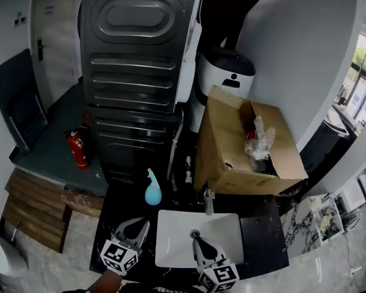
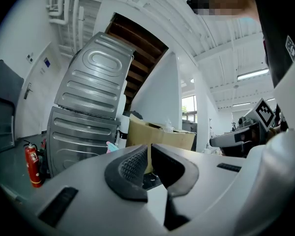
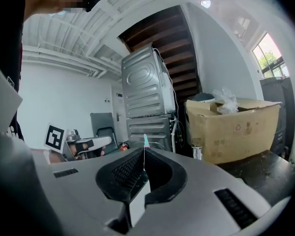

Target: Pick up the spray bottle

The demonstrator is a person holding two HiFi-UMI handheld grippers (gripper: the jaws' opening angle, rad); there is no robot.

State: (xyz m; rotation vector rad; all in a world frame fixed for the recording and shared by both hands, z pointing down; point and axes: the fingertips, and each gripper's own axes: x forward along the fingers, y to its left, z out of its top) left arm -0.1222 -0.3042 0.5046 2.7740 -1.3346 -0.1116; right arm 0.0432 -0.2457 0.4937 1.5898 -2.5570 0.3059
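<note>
Nearest, the left tongs [image 1: 144,224] and right tongs [image 1: 196,238] are both clenched, empty, at the white sink's [image 1: 171,249] near side. Beyond the left tongs, untouched, the blue spray bottle [image 1: 152,190] stands upright on the dark counter [image 1: 265,234].

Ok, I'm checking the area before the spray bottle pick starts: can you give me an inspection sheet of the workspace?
Surface: dark counter with a white sink basin and faucet.
Job's things: spray bottle upright on the counter beyond the basin's left corner, untouched.
Clutter: open cardboard box with crumpled plastic inside, behind the basin.
Grippers: left claw shut, empty, short of the bottle; right claw shut, empty, over the basin.
Cables: pale hose runs down beside the stacked machines.
Surroundings: stacked grey machines, white bin, fire extinguisher on the floor.
</note>
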